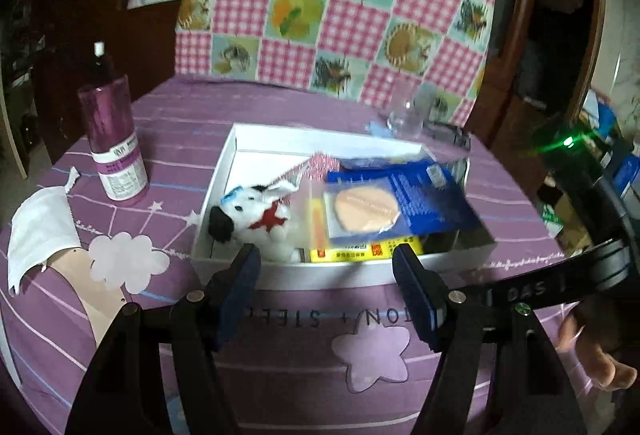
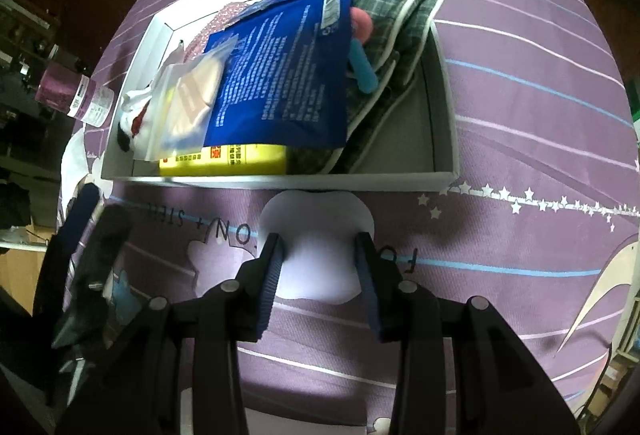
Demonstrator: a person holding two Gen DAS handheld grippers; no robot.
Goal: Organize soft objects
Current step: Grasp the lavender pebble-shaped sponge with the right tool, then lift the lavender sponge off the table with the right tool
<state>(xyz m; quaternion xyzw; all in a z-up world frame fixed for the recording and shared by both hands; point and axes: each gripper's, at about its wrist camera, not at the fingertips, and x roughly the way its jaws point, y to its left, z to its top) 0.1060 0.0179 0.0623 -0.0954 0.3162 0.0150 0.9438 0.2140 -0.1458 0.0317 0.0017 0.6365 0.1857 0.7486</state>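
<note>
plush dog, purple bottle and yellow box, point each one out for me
plush dog (image 1: 256,219): left wrist view, on its white body beside the red star.
purple bottle (image 1: 110,123): left wrist view, on the body above the label.
yellow box (image 2: 240,157): right wrist view, on its front face.

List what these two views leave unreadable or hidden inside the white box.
- Yellow packet: mostly under the blue pouch, both views.
- Plush dog: right wrist view, nearly covered by the clear bag.
- Plaid cloth: left wrist view, hidden behind the pouch.
- Pouch print: too small.
</note>
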